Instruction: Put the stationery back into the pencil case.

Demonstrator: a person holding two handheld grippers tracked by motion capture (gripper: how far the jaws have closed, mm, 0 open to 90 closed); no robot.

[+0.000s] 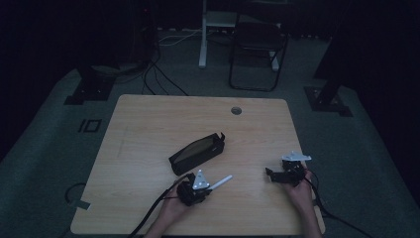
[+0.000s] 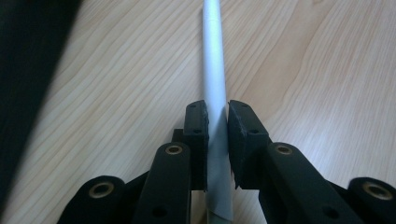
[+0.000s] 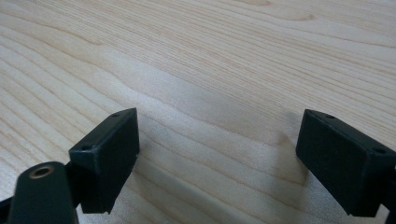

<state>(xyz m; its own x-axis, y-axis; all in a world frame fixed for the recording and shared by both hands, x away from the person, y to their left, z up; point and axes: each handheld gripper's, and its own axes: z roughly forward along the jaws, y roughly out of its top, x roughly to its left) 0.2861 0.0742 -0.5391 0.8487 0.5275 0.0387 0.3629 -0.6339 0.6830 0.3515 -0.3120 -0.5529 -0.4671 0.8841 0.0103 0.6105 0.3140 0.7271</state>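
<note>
— Pale grey, that stick you've got. What is it?

— Can't say for sure: a thin, light stick point(image 2: 214, 70), round like a pen or a rolled tube. My left gripper point(image 2: 216, 123) is clamped on it; both pads press against its sides, and the stick runs on ahead between them over the wooden table point(image 2: 317, 70).

— Where does that put it on the table?

— Near my edge, left of the middle. From the high view the left gripper point(image 1: 210, 187) sits just in front of my left hand point(image 1: 173, 208), and the stick point(image 1: 221, 182) pokes out from it toward the right and a little away from me. Whether its far tip touches the wood, I cannot tell.

— And the dark case?

— A black pouch point(image 1: 197, 152) lies just beyond the left gripper, slanted, its mouth open on a tan lining. It's apart from the stick.

— Your other hand?

— My right gripper point(image 1: 273, 175) is off to the right, well apart from the stick. In the right gripper view its jaws stand wide, with bare wood between them and nothing held.
</note>
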